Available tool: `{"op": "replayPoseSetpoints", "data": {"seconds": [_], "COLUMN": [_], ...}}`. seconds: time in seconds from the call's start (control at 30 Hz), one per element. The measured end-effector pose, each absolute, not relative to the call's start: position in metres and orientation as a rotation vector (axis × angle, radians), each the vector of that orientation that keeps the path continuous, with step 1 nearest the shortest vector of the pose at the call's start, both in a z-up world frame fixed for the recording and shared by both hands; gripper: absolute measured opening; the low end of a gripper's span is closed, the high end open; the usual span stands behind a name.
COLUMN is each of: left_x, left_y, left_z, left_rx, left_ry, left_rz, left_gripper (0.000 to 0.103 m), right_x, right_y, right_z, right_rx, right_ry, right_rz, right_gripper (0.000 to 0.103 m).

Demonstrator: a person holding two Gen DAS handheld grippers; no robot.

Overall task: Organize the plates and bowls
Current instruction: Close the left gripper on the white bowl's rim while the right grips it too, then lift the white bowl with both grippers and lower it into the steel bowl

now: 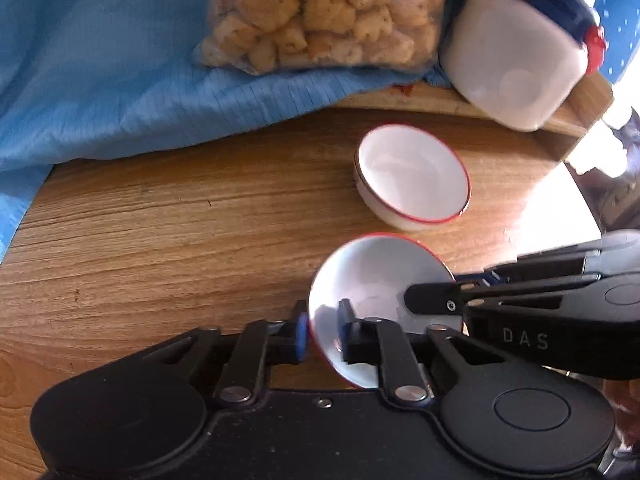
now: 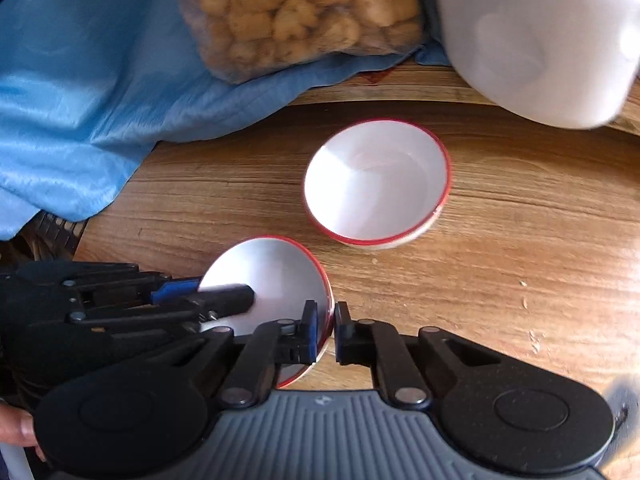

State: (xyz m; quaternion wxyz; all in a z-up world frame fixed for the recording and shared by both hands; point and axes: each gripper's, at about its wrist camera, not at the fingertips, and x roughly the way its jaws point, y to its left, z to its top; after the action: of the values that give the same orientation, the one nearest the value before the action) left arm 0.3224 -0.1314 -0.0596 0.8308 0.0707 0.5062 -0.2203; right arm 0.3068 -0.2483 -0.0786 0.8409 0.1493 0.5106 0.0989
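Note:
Two white bowls with red rims are on the wooden table [image 1: 160, 240]. The far bowl [image 1: 412, 176] [image 2: 376, 184] stands upright and alone. The near bowl [image 1: 380, 280] [image 2: 272, 276] is tilted and gripped from both sides. My left gripper [image 1: 322, 328] [image 2: 208, 292] is shut on its left rim, one blue pad outside and one finger inside. My right gripper [image 2: 327, 326] [image 1: 448, 288] is shut on the opposite rim in the same way. Whether the near bowl still touches the table I cannot tell.
A blue cloth [image 1: 120, 60] covers the back left of the table. On it lies a clear bag of brown snack pieces [image 1: 320, 12]. A white container with a blue and red lid [image 1: 516, 52] leans at the back right on a raised wooden board [image 1: 400, 98].

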Motion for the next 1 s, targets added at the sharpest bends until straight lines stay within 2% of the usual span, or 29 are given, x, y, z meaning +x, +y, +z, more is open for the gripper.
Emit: {"op": "replayPoseSetpoints", "data": {"seconds": [0.07, 0.63, 1.0], "left_x": [0.32, 0.257, 0.205], "left_y": [-0.129, -0.157, -0.203], "left_z": [-0.053, 0.02, 0.041], "left_rx": [0.118, 0.075, 0.092], "left_ry": [1.062, 0.796, 0.784], "left_rz": [-0.46, -0.492, -0.547], "left_gripper": [0.005, 0.005, 0.006], "right_x": [0.3, 0.229, 0.172], "right_y": [-0.252, -0.292, -0.347], "right_z": [-0.074, 0.001, 0.006], "right_rx": [0.317, 0.266, 0.368], "right_ry": [1.056, 0.803, 0.822], "right_rz": [0.197, 0.166, 0.195], "right_gripper": [0.007, 0.007, 0.008]}}
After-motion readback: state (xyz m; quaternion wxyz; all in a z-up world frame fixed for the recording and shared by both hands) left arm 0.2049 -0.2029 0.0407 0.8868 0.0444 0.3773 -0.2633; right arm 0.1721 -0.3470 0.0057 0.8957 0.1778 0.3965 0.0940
